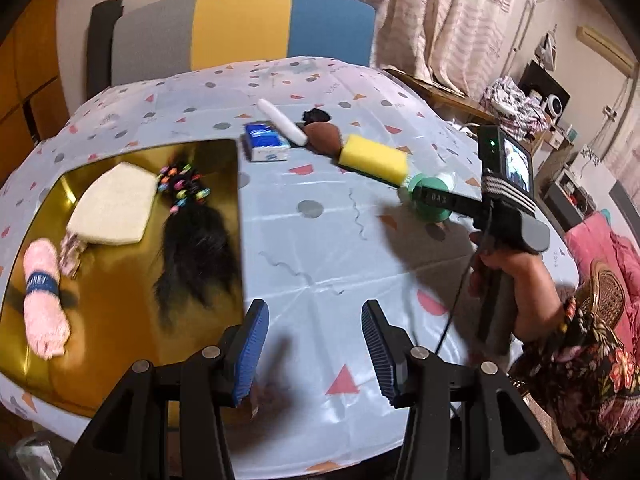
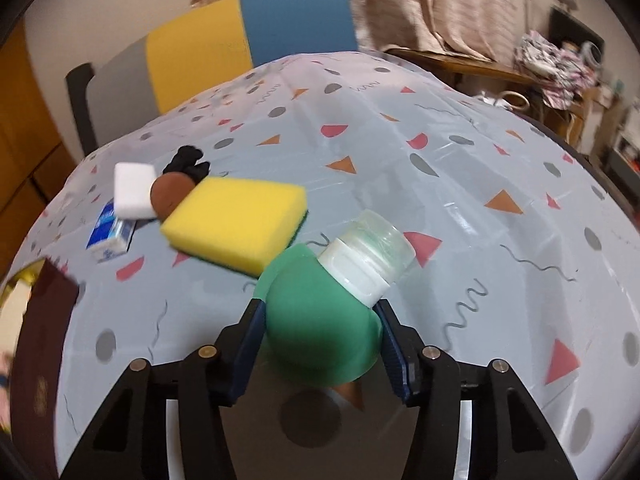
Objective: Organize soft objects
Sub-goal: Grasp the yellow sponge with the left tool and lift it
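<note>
My right gripper is shut on a green squeeze bottle with a white cap, held just above the table beside a yellow sponge. It also shows in the left wrist view. My left gripper is open and empty over the table, right of a gold tray. The tray holds a cream sponge pad, a black hair piece with coloured beads, a pink rolled cloth and a small patterned cloth.
A brown sponge, a black scrunchie, a white foam block and a blue tissue pack lie left of the yellow sponge. A chair stands behind the table. The person's hand holds the right gripper.
</note>
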